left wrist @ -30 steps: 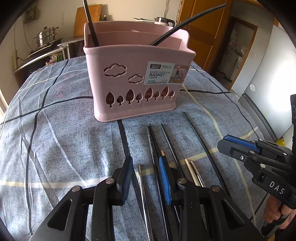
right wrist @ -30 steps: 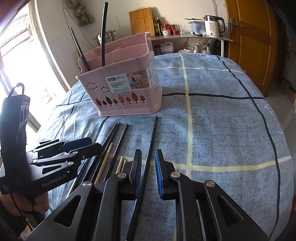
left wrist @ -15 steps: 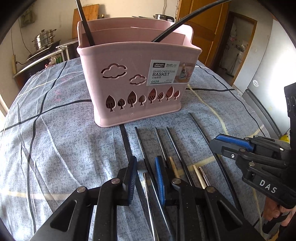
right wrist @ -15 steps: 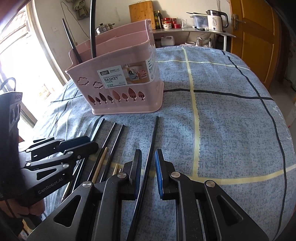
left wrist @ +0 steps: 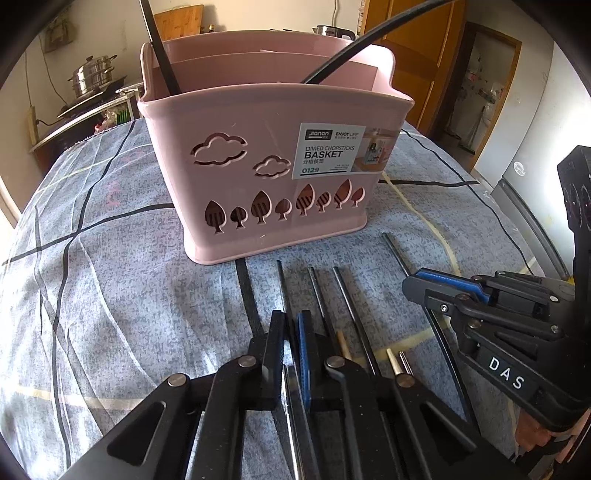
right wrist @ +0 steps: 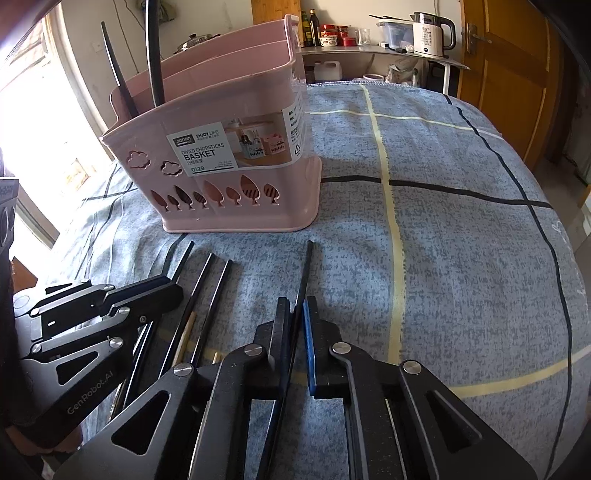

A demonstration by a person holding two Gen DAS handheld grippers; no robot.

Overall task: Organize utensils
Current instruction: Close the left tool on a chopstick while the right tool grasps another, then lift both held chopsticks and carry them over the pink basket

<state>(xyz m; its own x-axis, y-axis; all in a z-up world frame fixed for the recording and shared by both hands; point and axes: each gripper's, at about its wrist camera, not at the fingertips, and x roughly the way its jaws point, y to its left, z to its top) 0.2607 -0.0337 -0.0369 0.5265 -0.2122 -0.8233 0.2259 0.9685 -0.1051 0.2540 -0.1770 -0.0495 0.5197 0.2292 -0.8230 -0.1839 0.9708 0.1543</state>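
A pink chopstick basket [left wrist: 258,166] [right wrist: 229,155] stands on the blue cloth, with two black utensils [left wrist: 162,55] leaning inside it. Several chopsticks lie in front of it. My left gripper [left wrist: 290,325] has its jaws closing on a dark chopstick [left wrist: 281,280], and both pads touch it. My right gripper [right wrist: 295,310] has its jaws closing on a long black chopstick [right wrist: 307,266], which is pinched between the pads. Each gripper shows in the other view: the right gripper [left wrist: 443,291] and the left gripper [right wrist: 147,291]. Both held chopsticks still rest on the cloth.
More black chopsticks [left wrist: 347,306] and pale wooden ones [left wrist: 392,360] lie between the two grippers. The checked cloth [right wrist: 461,240] stretches away to the right. A kettle [right wrist: 430,31] and a steel pot [left wrist: 94,75] stand on counters behind. A hand [left wrist: 528,435] holds the right gripper.
Both grippers moved forward toward the basket and their jaws narrowed onto a chopstick each. The left jaws started clearly wider.
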